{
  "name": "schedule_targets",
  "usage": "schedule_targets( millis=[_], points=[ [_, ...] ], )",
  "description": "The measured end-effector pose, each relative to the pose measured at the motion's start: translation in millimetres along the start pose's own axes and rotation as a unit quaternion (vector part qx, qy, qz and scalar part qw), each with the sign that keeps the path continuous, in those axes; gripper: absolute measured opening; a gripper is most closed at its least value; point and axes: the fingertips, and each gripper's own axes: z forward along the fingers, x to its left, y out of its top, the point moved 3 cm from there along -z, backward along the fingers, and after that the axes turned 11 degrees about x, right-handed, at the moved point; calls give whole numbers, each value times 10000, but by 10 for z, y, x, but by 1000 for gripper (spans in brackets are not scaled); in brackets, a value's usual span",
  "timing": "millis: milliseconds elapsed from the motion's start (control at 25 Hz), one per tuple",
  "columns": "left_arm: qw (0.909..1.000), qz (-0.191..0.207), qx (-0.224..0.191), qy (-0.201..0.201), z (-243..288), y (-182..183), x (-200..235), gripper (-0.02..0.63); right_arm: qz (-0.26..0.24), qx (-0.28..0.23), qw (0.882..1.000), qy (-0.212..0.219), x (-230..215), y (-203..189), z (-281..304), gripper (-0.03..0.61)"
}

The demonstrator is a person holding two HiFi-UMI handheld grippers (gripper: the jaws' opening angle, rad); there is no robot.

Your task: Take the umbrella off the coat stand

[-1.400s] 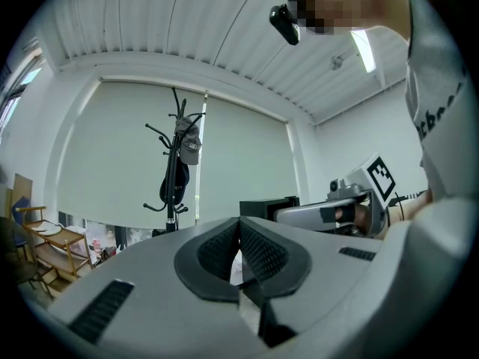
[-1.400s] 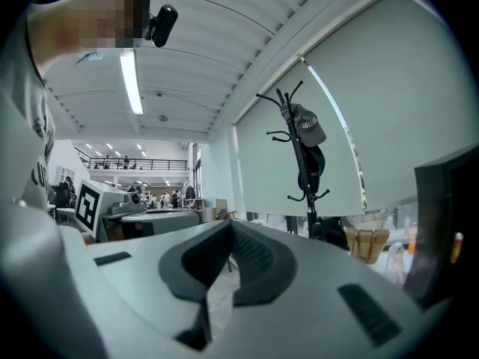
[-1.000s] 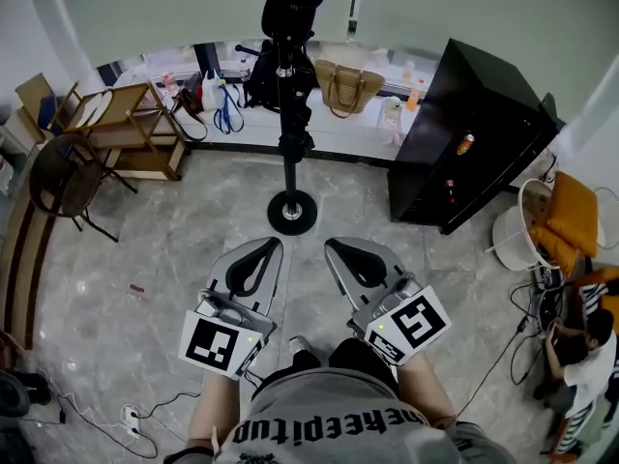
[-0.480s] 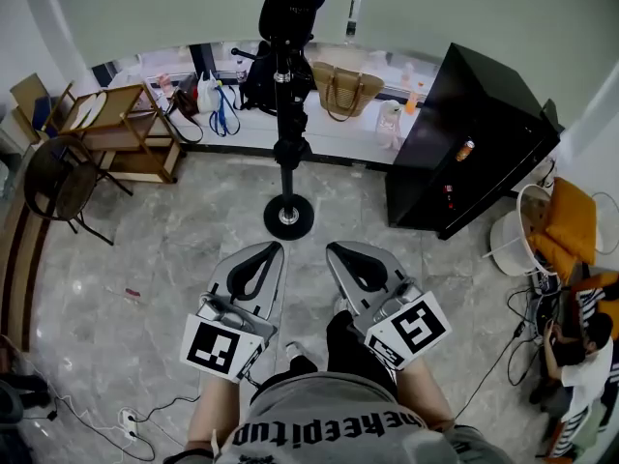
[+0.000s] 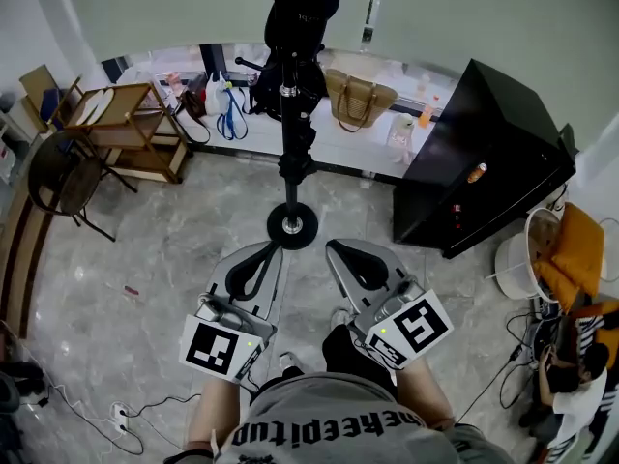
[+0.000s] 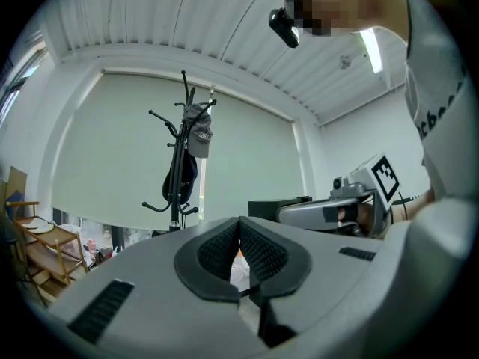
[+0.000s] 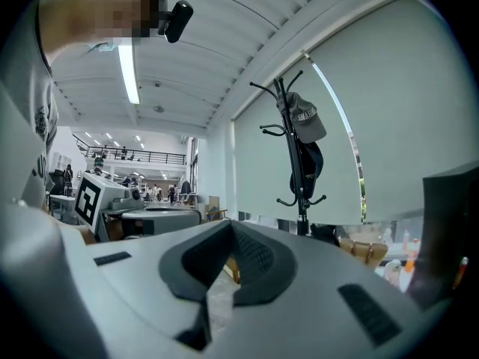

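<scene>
Wooden shelves (image 5: 124, 129) stand far to the left of the coat stand (image 5: 290, 153), close to the wall. A dark round chair (image 5: 56, 184) sits just beside the shelves, even further left of the stand.

Next comes the left gripper (image 5: 270, 250). It is held level, just in front of the round foot of the coat stand and a little to its left. Its two fingers are pressed together at the tips. Nothing is between them.

The coat stand is a tall black pole with hooks, standing on the grey stone floor (image 5: 145, 259). A grey cap (image 6: 199, 134) hangs near its top. Under the cap a floppy black thing hangs down along the pole. It looks like the folded umbrella (image 6: 183, 182). It is on the stand, and no gripper touches it.

The right gripper (image 5: 335, 249) is just in front of the stand's foot too, a little to its right, side by side with the left one. Its fingers are also closed tip to tip, and they hold nothing.

A tan handbag (image 5: 360, 97) sits on the low ledge just right of the stand. Further right of the stand is a big black cabinet (image 5: 493, 172). Past that, far right of the stand, is a white tub (image 5: 517, 259).
</scene>
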Motion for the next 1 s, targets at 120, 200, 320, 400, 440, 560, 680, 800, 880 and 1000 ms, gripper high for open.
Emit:
schedule_targets(
  millis=[120, 200, 320, 400, 440, 560, 680, 800, 880, 1000],
  points=[
    [10000, -22, -11, 90, 157, 44, 54, 15, -20, -1, 10000, 87, -171, 45, 78, 11],
    [9999, -33, -22, 151, 263, 77, 83, 15, -34, 9, 9999, 147, -288, 66, 126, 11],
    [9997, -47, -22, 250, 420, 121, 111, 16, -33, 32, 9997, 260, -464, 90, 184, 11],
    [9995, -55, -17, 322, 510, 149, 132, 16, -43, 47, 9994, 338, -562, 108, 222, 11],
    [9993, -60, -16, 361, 553, 162, 142, 16, -51, 54, 9992, 382, -607, 116, 240, 11],
    [9988, -85, -17, 479, 679, 188, 158, 15, -87, 71, 9987, 506, -741, 127, 279, 11],
    [9982, -99, -34, 592, 795, 201, 162, 15, -107, 76, 9980, 612, -883, 134, 311, 11],
    [9974, -133, -30, 708, 903, 210, 170, 17, -119, 83, 9974, 712, -1023, 137, 344, 11],
    [9968, -153, -23, 783, 968, 216, 172, 16, -124, 88, 9968, 784, -1104, 137, 365, 11],
    [9959, -160, -12, 887, 1051, 222, 158, 16, -141, 92, 9959, 893, -1203, 134, 383, 11]
  ],
)
